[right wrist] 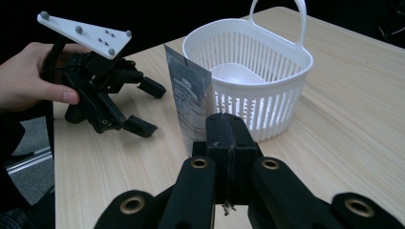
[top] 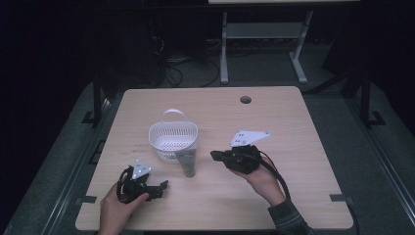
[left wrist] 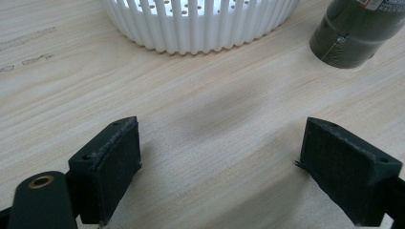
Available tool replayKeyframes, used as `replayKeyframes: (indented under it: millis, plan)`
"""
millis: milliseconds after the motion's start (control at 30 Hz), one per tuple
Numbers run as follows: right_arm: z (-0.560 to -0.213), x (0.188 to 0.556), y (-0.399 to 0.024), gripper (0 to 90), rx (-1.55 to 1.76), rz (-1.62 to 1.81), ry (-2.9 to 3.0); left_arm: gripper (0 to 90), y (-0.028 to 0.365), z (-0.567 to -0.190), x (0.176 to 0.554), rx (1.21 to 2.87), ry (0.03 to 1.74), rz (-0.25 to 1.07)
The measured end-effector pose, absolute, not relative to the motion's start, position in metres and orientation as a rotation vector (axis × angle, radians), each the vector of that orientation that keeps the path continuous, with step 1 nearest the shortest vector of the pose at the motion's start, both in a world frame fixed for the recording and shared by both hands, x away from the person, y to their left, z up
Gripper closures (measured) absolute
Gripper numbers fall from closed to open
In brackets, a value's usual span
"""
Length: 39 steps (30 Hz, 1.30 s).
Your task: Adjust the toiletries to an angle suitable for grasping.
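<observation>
A dark tube stands on its cap on the table, just beside the white basket on the side nearer the person, its flat crimped end pointing up. It looks light and soft-walled — a plastic squeeze tube that will give under pressure, smooth enough to slip, and top-heavy enough on that small cap to tip at a nudge. The safest hold, by my judgement, is across the firmer lower body near the cap, or flat-on across the wide crimped end, rather than the yielding middle. The left gripper rests low on the table in the person's left hand, its jaws spread wide apart with bare wood between them; it holds nothing, and the tube and basket lie ahead of it, not touching. The right gripper, held up off the table, has its jaws pressed together on nothing — it points toward the tube from close by without touching it.
</observation>
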State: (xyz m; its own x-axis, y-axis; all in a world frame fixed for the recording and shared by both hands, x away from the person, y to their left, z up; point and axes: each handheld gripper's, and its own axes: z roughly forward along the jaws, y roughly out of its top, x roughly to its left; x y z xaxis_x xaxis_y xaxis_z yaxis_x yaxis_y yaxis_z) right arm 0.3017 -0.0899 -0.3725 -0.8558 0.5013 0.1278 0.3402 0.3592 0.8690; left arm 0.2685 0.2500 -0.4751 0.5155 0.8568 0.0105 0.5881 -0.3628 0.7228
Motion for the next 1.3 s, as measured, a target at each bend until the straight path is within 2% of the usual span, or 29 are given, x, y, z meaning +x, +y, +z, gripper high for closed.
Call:
replayKeyframes:
  millis: [767,1300]
  plan:
    - [-0.373,0.318,-0.045,89.8,0.7,1.528,2.486,12.5,0.25,-0.475,0.268,2.084,1.176,0.515]
    - [-0.376,0.324,-0.047,89.8,0.722,1.488,2.489,12.5,0.25,-0.475,0.268,2.084,1.175,0.516]
